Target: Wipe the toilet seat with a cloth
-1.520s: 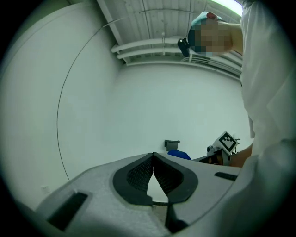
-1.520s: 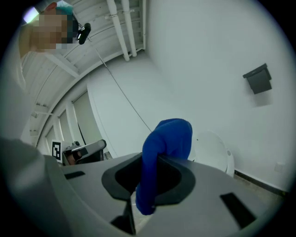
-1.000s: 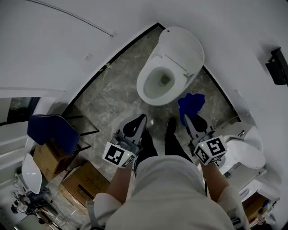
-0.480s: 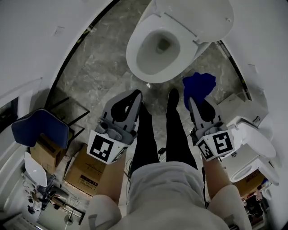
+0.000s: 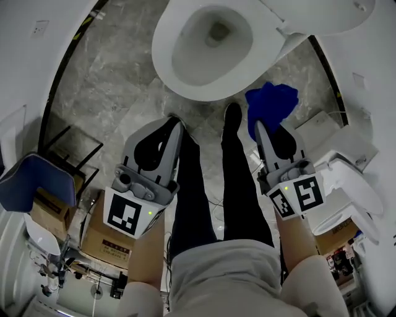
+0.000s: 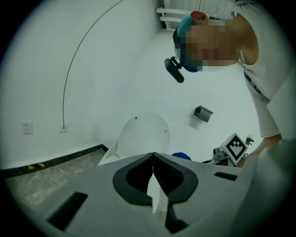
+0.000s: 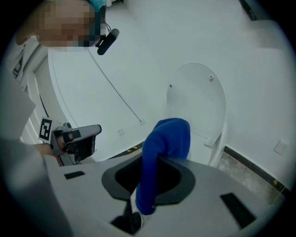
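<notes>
A white toilet (image 5: 204,49) stands ahead of my feet, its seat ring down around the bowl and its lid (image 5: 322,15) raised against the wall. My right gripper (image 5: 258,127) is shut on a blue cloth (image 5: 271,106), held low and to the right of the bowl, short of the seat. In the right gripper view the blue cloth (image 7: 164,159) droops out between the jaws with the raised lid (image 7: 196,99) behind it. My left gripper (image 5: 176,122) is shut with nothing in it, just short of the bowl's near rim. The left gripper view shows the lid (image 6: 142,136) beyond its closed jaws.
A blue chair (image 5: 40,179) and cardboard boxes (image 5: 102,238) stand on the marble floor at the left. White ceramic fixtures (image 5: 343,186) crowd the right side. White walls close in behind the toilet. My legs and dark shoes (image 5: 232,117) stand between the grippers.
The view has closed in on the toilet, which now fills the top of the head view. Both grippers have moved forward toward the bowl, the right one still shut on the cloth.
</notes>
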`<state>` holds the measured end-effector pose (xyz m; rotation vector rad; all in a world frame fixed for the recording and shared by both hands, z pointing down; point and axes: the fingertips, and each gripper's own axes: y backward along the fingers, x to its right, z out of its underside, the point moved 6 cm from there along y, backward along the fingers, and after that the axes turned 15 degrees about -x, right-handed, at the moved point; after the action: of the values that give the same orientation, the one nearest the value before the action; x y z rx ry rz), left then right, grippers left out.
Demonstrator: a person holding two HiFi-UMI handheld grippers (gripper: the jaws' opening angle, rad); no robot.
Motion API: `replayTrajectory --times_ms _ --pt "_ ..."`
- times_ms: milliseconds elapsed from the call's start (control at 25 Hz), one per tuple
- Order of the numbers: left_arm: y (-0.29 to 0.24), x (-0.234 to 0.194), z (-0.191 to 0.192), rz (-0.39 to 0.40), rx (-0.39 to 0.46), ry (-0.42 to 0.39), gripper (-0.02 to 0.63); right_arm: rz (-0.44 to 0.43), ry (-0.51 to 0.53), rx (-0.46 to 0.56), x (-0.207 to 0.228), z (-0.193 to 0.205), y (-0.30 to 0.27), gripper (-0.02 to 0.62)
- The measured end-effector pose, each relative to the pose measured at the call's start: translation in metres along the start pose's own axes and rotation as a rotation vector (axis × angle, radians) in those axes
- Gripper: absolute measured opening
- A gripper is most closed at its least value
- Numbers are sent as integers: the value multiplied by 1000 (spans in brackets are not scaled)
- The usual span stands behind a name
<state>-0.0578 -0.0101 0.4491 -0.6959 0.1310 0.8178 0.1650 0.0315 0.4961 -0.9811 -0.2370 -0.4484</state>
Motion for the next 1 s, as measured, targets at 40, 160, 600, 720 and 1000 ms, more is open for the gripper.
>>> replayTrajectory --times_ms 40,160,600,720,1000 --pt "-4 -1 7 5 -7 5 8 -1 -1 -4 3 4 -6 52" --pt "-12 -2 24 17 -10 18 8 0 -9 -13 10 14 -18 52" --pt "-3 -7 47 12 -4 68 8 -37 16 -53 2 20 -42 51" --pt "-5 -8 48 22 5 68 8 -28 21 -48 10 16 -51 52" --pt "-4 -16 49 27 -20 73 8 42 10 -27 49 -1 -82 52"
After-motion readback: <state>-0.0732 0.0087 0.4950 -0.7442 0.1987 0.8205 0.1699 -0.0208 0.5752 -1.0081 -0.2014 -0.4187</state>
